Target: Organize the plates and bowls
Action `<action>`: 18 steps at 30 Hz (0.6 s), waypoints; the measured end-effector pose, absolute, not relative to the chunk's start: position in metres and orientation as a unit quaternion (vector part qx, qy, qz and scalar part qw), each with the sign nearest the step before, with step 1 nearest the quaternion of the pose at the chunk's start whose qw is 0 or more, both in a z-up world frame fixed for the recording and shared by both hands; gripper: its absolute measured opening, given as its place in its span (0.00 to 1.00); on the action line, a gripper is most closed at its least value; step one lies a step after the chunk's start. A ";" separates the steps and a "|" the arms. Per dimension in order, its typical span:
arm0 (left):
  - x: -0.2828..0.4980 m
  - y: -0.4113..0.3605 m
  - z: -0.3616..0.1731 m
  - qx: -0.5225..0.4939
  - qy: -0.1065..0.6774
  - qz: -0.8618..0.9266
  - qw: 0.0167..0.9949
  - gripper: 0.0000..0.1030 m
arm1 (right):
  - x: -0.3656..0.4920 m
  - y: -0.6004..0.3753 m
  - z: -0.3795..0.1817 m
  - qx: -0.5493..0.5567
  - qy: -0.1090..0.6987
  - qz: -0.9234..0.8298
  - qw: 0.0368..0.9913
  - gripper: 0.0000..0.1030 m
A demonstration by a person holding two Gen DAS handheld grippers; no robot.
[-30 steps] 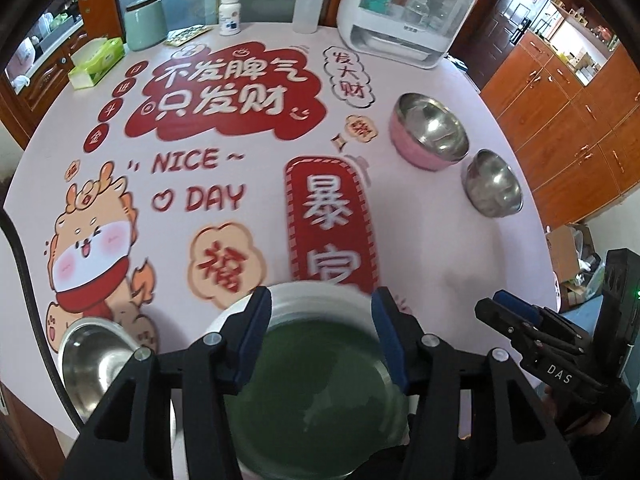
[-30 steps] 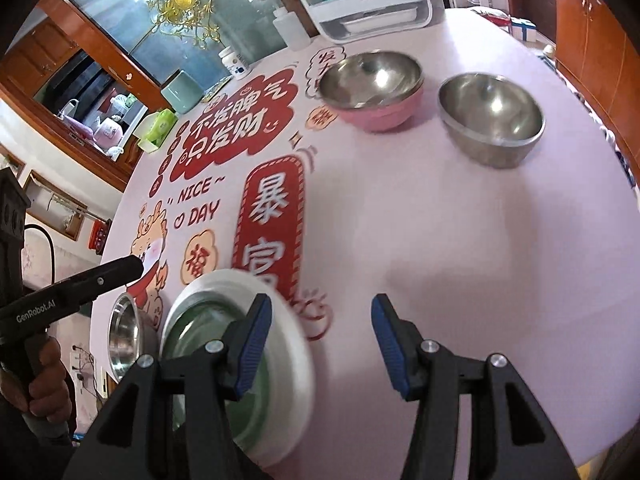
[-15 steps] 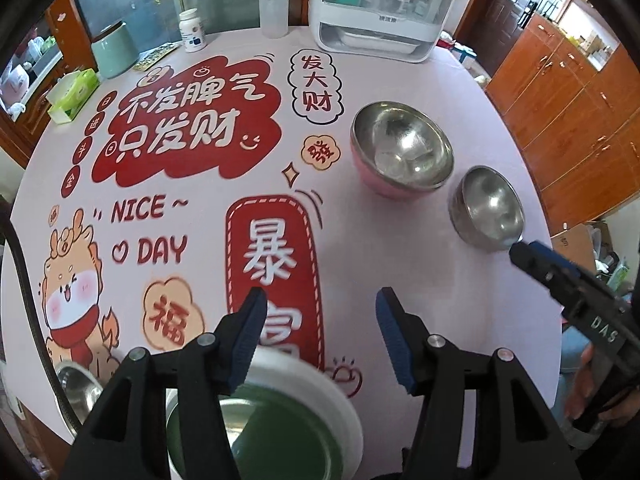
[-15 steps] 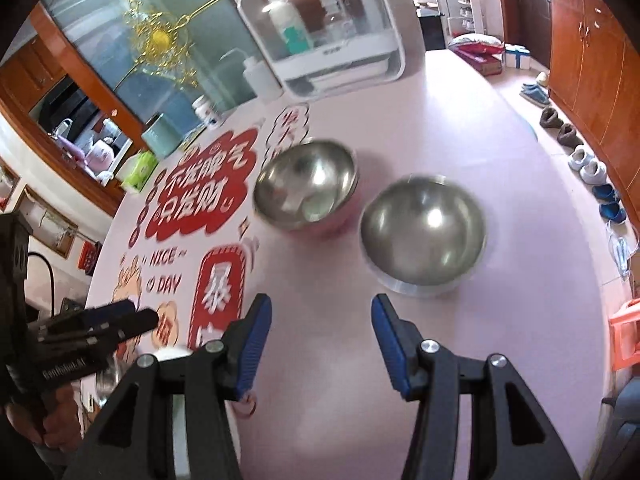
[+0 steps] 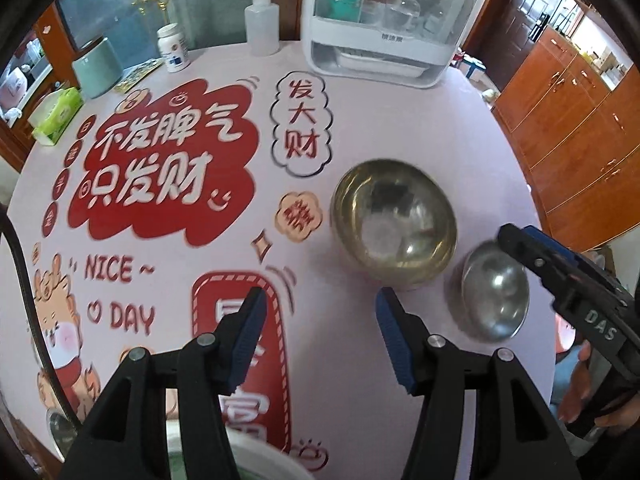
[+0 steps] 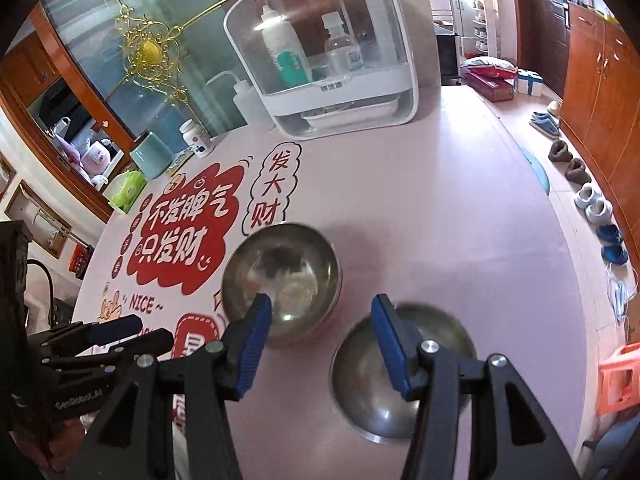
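Observation:
A large steel bowl with a pink outside (image 5: 394,222) (image 6: 282,276) stands on the printed pink table (image 5: 400,120), with a smaller steel bowl (image 5: 494,294) (image 6: 400,372) close to its right. My left gripper (image 5: 320,320) (image 6: 140,332) hovers open over the tablecloth just short of the large bowl, with nothing between its pads. My right gripper (image 6: 320,320) (image 5: 516,240) hangs open above the gap between the two bowls, its right finger over the small bowl's rim. A white plate with a green inside (image 5: 256,464) shows at the bottom edge behind the left fingers.
A white clear-fronted box of bottles (image 5: 384,24) stands at the table's far side, with a squeeze bottle (image 5: 262,24), pill bottle (image 5: 173,48), green canister (image 5: 98,68) and tissue box (image 5: 58,114) to its left. Another steel bowl (image 5: 60,426) sits near left. Wooden cabinets (image 5: 580,120) stand right.
Both grippers have travelled across the table from the white plate to the two bowls. The plate has slid to the bottom edge of the left view. The left jaws stand slightly wider.

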State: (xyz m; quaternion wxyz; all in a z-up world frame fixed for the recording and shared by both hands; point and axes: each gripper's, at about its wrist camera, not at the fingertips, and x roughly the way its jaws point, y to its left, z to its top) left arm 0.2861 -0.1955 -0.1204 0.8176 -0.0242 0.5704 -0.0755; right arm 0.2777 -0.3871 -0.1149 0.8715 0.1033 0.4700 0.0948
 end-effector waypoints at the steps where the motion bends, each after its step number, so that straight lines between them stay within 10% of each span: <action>1: 0.289 -0.197 -0.121 -0.026 0.569 -0.074 0.819 0.54 | 0.283 -0.387 -0.118 0.102 0.473 0.097 0.870 0.51; 18: 0.328 -0.211 -0.181 -0.075 0.594 -0.078 0.797 0.53 | 0.321 -0.368 -0.175 0.072 0.532 0.123 0.835 0.51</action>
